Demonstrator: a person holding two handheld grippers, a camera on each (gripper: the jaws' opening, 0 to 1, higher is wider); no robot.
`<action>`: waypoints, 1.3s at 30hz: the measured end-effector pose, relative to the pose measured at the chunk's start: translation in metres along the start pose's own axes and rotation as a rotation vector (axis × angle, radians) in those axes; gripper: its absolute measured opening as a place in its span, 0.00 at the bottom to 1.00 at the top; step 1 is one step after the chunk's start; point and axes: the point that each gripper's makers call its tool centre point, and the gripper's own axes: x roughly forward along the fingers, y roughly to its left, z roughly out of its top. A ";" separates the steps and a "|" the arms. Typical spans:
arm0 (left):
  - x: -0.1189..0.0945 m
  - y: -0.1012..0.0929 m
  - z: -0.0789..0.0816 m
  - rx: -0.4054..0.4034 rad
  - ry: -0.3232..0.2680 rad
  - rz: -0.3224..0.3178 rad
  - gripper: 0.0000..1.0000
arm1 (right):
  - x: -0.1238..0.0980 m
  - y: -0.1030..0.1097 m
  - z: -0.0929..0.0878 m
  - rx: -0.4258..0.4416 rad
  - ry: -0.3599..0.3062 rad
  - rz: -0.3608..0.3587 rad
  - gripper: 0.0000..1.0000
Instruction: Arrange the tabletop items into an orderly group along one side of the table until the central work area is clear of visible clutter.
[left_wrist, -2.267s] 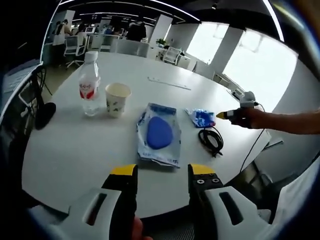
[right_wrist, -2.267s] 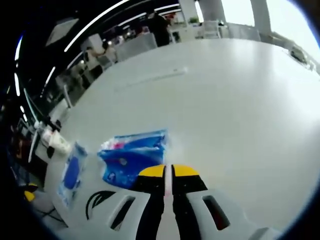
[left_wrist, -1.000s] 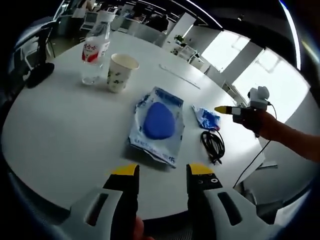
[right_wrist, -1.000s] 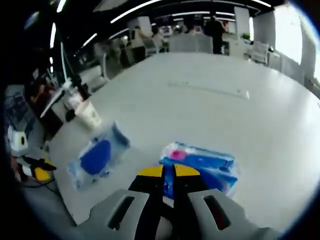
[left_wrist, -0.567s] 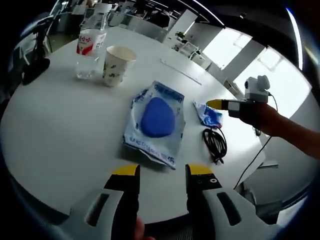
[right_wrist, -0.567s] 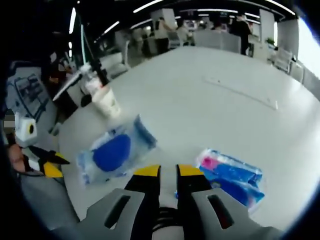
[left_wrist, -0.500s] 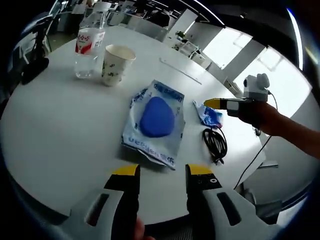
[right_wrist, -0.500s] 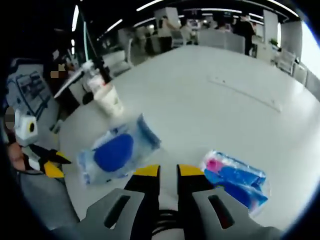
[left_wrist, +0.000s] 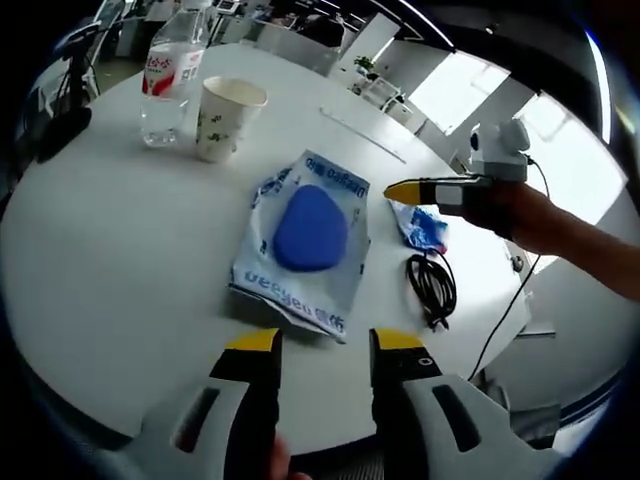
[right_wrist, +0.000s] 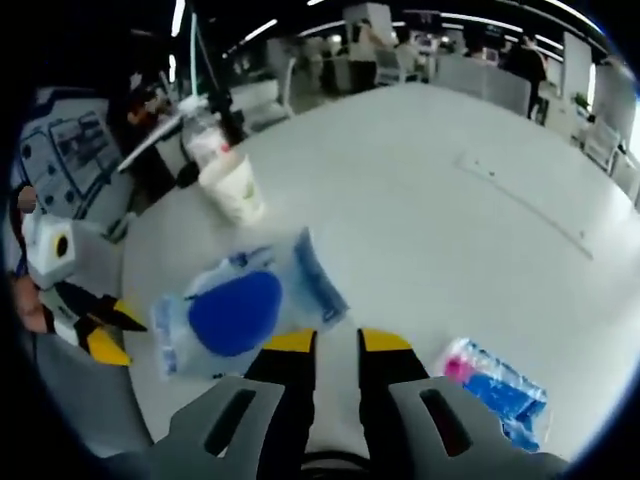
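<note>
Hardly any print on the counter can be read. The clear packet with the blue pad (left_wrist: 305, 240) carries blue lettering along its near edge and its far end, too warped and small to spell out. The water bottle (left_wrist: 165, 75) wears a red and white label with red characters, illegible. The paper cup (left_wrist: 222, 118) bears a green pattern, no words. The small blue packet (right_wrist: 495, 393) shows pink and blue print, blurred.

White round tabletop (left_wrist: 120, 250): water bottle (left_wrist: 165, 75) beside paper cup (left_wrist: 222, 118); blue-pad packet (left_wrist: 305, 235) central; small blue pack (left_wrist: 422, 228), black cable coil (left_wrist: 432, 290) near edge; thin strip (left_wrist: 362, 134) beyond.
</note>
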 end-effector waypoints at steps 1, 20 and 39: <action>0.001 -0.001 0.000 -0.005 0.001 0.000 0.33 | 0.001 0.000 0.001 -0.005 0.002 0.002 0.14; 0.022 -0.005 -0.005 -0.058 0.040 0.023 0.28 | 0.035 0.004 0.009 -0.177 0.114 0.008 0.18; 0.027 0.012 -0.005 -0.083 0.030 0.076 0.03 | 0.020 0.009 -0.006 -0.183 0.112 -0.002 0.01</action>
